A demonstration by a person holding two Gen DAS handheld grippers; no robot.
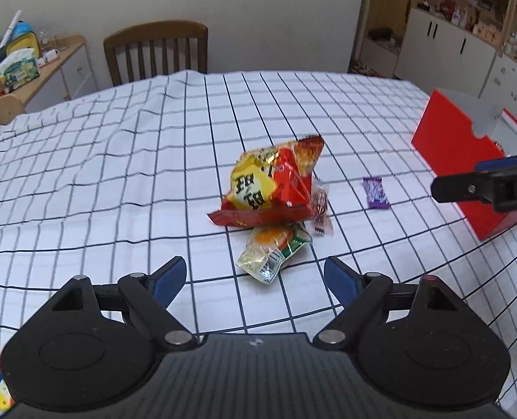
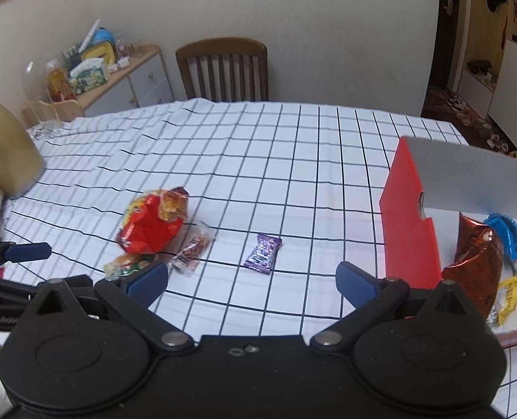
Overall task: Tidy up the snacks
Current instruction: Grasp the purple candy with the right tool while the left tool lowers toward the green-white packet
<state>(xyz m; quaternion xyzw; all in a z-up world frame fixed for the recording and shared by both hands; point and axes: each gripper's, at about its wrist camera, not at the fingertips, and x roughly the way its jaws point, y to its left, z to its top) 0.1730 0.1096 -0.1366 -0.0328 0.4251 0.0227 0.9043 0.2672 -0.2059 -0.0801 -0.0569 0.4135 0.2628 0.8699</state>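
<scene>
Nearest, left wrist view: the left gripper (image 1: 255, 277), black arms with blue pads, jaws standing apart, nothing between them.

Just ahead of its fingertips: a small green-and-orange foil sachet (image 1: 275, 249), lying flat, its far end tucked under the next item.

Beyond that: a puffed red-and-yellow crisp bag (image 1: 270, 185), resting partly on the sachet.

Against the bag's right side: a slim clear-wrapped red-and-white sweet (image 1: 320, 211).

Further right of the gripper, apart from the pile: a purple foil candy (image 1: 375, 192).

Far right: a red cardboard box with a white inner flap (image 1: 447, 139), open at the top, the right gripper's arm crossing in front of it.

Right wrist view: the right gripper (image 2: 251, 279), same build, jaws likewise wide apart and empty. The purple candy lies just ahead of it, roughly centred between the fingers. The box stands to its right.

Already in the box: a copper-brown foil bag (image 2: 474, 262), a blue packet (image 2: 508, 234), a yellow packet (image 2: 509, 295) and something white behind them, not readable.

Under everything: a white tablecloth with a dark grid (image 1: 118, 192).

Tally, as I judge it: part done. Several snacks are boxed; four remain loose on the cloth. Neither gripper is holding anything.
</scene>
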